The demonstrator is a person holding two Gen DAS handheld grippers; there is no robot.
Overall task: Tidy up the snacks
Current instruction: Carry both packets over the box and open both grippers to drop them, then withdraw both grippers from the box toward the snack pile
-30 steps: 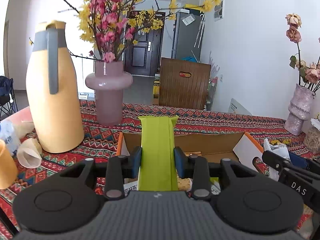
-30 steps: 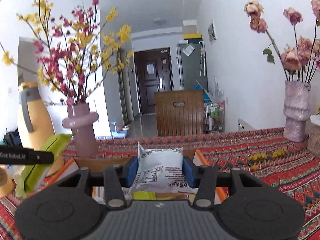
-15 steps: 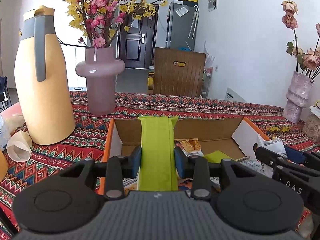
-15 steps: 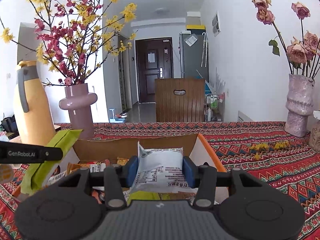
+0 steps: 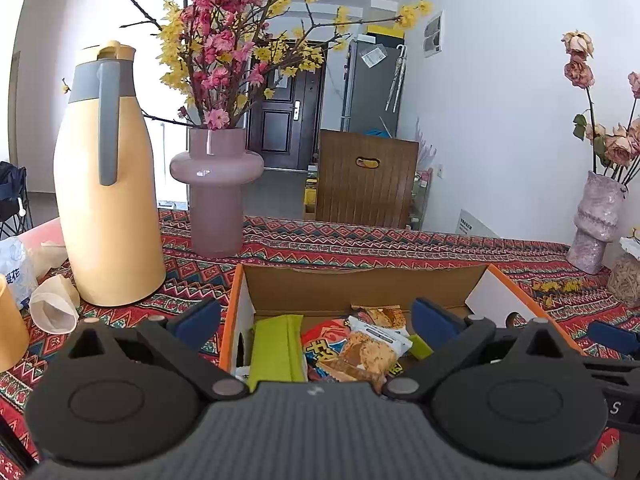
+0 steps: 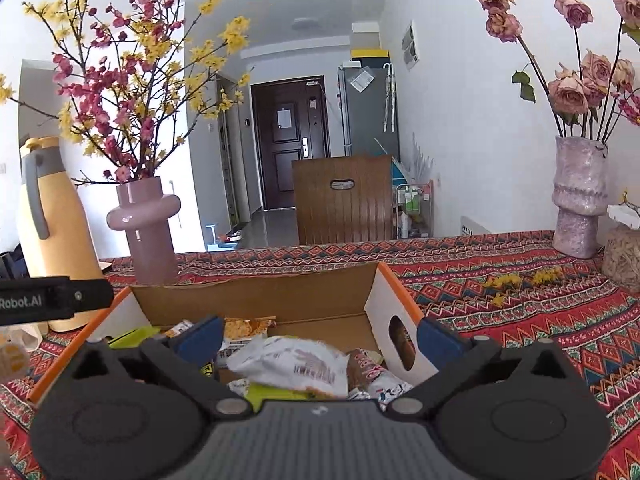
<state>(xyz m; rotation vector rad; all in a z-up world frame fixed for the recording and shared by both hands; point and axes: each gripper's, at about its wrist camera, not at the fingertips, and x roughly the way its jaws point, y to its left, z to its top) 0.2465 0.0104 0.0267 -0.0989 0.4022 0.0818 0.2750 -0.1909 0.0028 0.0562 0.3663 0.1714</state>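
Observation:
An open cardboard box (image 5: 360, 280) with orange edges sits on the patterned tablecloth and holds several snack packets. My left gripper (image 5: 316, 316) hangs over its left half, jaws opening wide; the lime-green packet (image 5: 276, 348) lies loose in the box below, clear of the pads. My right gripper (image 6: 318, 334) hovers over the same box (image 6: 256, 296), jaws also opening wide, and the white printed bag (image 6: 292, 364) rests on the other snacks between and below its pads, untouched.
A tall yellow jug (image 5: 106, 184) and a pink vase (image 5: 216, 192) of blossoms stand left of and behind the box. A textured vase (image 6: 580, 200) of dried roses stands at far right. Paper cups (image 5: 54, 308) lie at left. The other gripper's tip (image 6: 56, 298) reaches in from the left.
Both grippers went from shut to wide open. The green packet dropped out of the left one and the white bag out of the right one, both into the box.

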